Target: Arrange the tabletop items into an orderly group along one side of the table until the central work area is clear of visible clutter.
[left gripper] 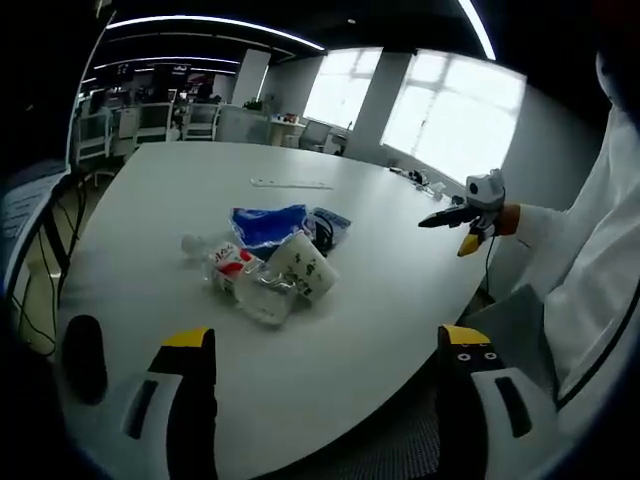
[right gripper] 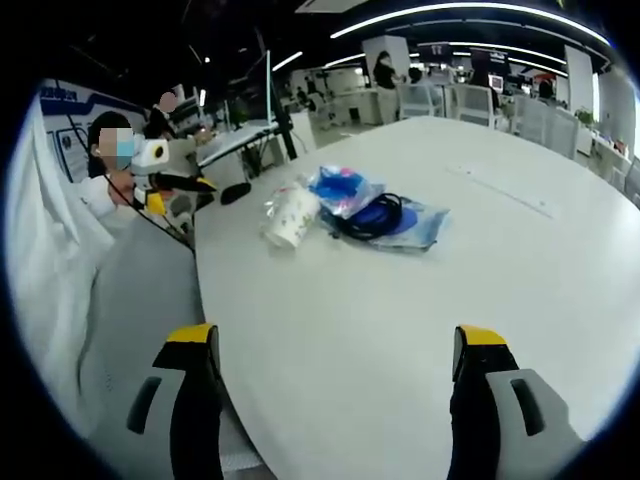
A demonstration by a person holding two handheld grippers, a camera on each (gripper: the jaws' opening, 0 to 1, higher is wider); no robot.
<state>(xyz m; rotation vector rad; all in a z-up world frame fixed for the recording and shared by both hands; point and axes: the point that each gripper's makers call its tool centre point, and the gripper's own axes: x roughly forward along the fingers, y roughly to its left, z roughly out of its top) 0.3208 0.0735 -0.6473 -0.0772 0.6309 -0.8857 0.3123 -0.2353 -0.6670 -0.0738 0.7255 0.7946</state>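
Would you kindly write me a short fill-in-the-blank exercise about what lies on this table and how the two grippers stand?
1. The paper cup lies on its ____ on the white table.
2. The black cable is coiled on top of the ____ bag.
3. The left gripper and the right gripper both have their jaws ____, holding nothing.
4. The tips of the jaws are coloured ____.

Missing words: side; blue; open; yellow

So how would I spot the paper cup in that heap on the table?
Look at the big white table and the small heap of clutter on it. At one end of the heap, beside the blue bags, lies the paper cup on its side. It is the only white, tapered thing with dark print.
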